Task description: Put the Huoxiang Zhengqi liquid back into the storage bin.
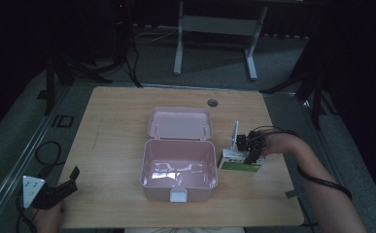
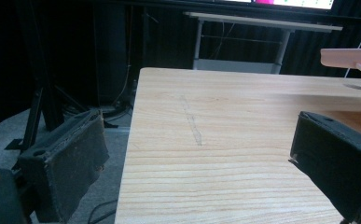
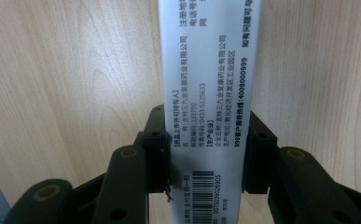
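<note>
A pink case [image 1: 178, 167] stood open in the middle of the table [image 1: 112, 141], its lid [image 1: 179, 123] leaning back on the far side.

Just right of the case lay a small box [image 1: 238, 160], white with a green side, and the right tool [image 1: 250, 148] came down on it from the person's right hand [image 1: 279, 144]. In the right gripper view the right tool [image 3: 207, 158] was clenched on the box [image 3: 211, 88]: a long white face with printed text and a barcode ran up between the two jaws, each jaw pressed against one long edge, with the wood of the table [image 3: 66, 70] behind it.

Well to the left of the case, at the near left corner of the table, the left tool [image 1: 61, 187] was held with its jaws spread and nothing between them. The left gripper view showed the left tool [image 2: 197, 154] released over bare table [image 2: 225, 116].
</note>
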`<state>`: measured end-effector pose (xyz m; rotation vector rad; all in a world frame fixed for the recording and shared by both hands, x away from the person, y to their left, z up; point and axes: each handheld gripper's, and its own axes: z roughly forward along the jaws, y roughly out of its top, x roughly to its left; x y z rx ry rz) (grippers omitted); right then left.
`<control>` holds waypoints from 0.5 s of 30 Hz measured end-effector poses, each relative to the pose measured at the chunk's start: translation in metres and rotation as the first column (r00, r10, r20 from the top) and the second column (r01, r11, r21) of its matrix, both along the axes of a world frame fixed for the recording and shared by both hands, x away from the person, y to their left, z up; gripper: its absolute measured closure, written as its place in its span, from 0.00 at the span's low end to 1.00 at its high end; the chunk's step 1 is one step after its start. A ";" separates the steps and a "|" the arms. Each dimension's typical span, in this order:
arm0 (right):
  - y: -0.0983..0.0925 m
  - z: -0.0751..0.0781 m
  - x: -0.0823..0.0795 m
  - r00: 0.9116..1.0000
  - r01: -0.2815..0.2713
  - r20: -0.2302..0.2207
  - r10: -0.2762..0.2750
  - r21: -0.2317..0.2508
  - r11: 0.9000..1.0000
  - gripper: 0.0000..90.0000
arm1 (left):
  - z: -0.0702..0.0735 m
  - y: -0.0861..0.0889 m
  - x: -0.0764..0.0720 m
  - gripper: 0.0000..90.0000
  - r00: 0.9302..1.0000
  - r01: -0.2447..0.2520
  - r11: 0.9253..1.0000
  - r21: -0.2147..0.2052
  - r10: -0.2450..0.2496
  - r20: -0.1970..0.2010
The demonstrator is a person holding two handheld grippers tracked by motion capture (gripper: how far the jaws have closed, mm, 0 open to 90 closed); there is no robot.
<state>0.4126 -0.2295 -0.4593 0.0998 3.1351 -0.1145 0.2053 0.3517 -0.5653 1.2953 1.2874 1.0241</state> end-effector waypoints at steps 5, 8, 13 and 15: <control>0.001 0.002 0.000 1.000 0.011 -0.012 -0.011 -0.005 1.000 0.69 | 0.000 0.000 0.000 0.04 1.000 0.000 1.000 0.000 0.000 0.001; 0.001 0.006 0.000 1.000 0.021 -0.008 -0.021 -0.005 1.000 0.69 | 0.000 0.000 0.000 0.04 1.000 0.001 1.000 -0.001 -0.001 0.000; 0.001 0.017 -0.005 1.000 0.010 -0.016 -0.010 0.009 1.000 0.69 | 0.000 0.000 0.000 0.04 1.000 0.000 1.000 -0.001 0.000 0.000; 0.001 0.022 -0.007 0.999 0.022 -0.026 -0.021 0.017 1.000 0.69 | 0.000 0.000 0.000 0.04 1.000 0.000 1.000 -0.001 0.000 0.000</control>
